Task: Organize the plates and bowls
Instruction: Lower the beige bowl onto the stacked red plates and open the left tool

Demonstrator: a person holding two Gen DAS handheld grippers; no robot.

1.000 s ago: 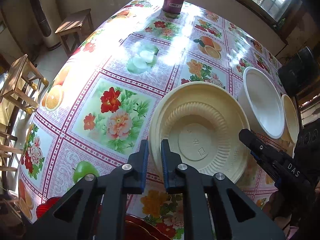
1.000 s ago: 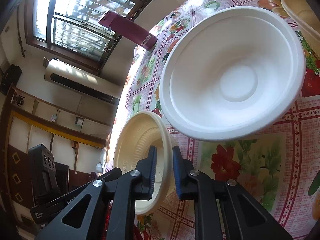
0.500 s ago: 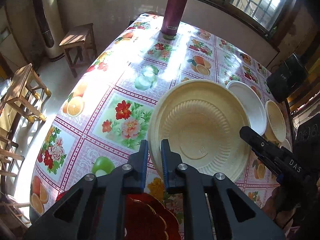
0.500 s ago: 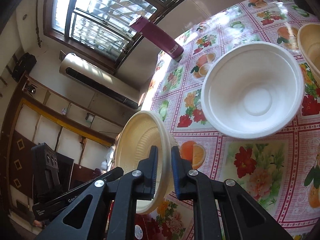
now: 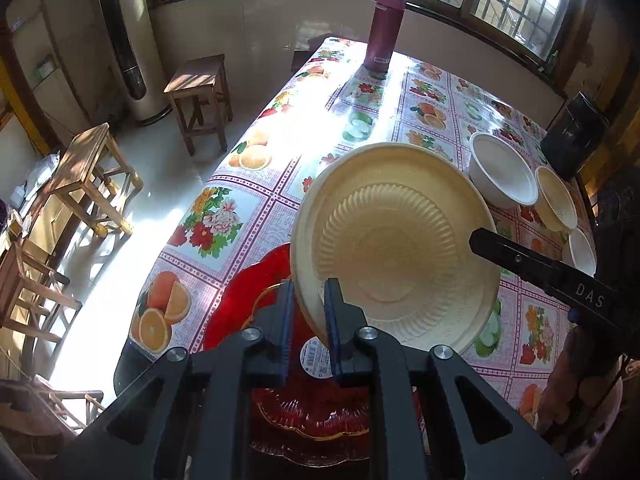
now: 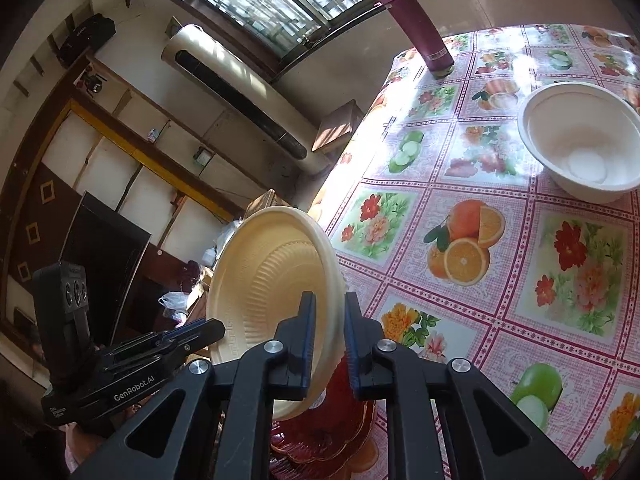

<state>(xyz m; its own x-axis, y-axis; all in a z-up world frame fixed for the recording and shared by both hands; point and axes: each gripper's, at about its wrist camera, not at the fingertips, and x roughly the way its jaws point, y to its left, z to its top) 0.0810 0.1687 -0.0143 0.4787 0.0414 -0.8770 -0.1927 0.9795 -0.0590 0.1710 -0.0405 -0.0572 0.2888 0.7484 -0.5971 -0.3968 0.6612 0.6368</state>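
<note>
A cream ribbed plate [image 5: 396, 248] is held in the air by both grippers, one on each side of its rim. My left gripper [image 5: 307, 312] is shut on its near rim. My right gripper [image 6: 325, 330] is shut on the opposite rim of the plate [image 6: 272, 284]. A red glass plate [image 5: 304, 396] lies on the table directly under the cream plate; it also shows in the right wrist view [image 6: 324, 428]. A white bowl [image 5: 502, 174] stands at the right, also in the right wrist view [image 6: 580, 140], with a cream bowl [image 5: 556, 200] and a small white bowl [image 5: 580, 248] beside it.
The table has a flowered and fruit-printed cloth [image 5: 256, 184]. A maroon flask [image 5: 385, 28] stands at the far edge. Wooden stools [image 5: 200, 96] stand on the floor to the left. A black speaker [image 5: 572, 140] sits at the far right.
Both grippers have lifted the cream plate and carried it back toward the near edge, over the red glass plate. The white bowl now lies farther away.
</note>
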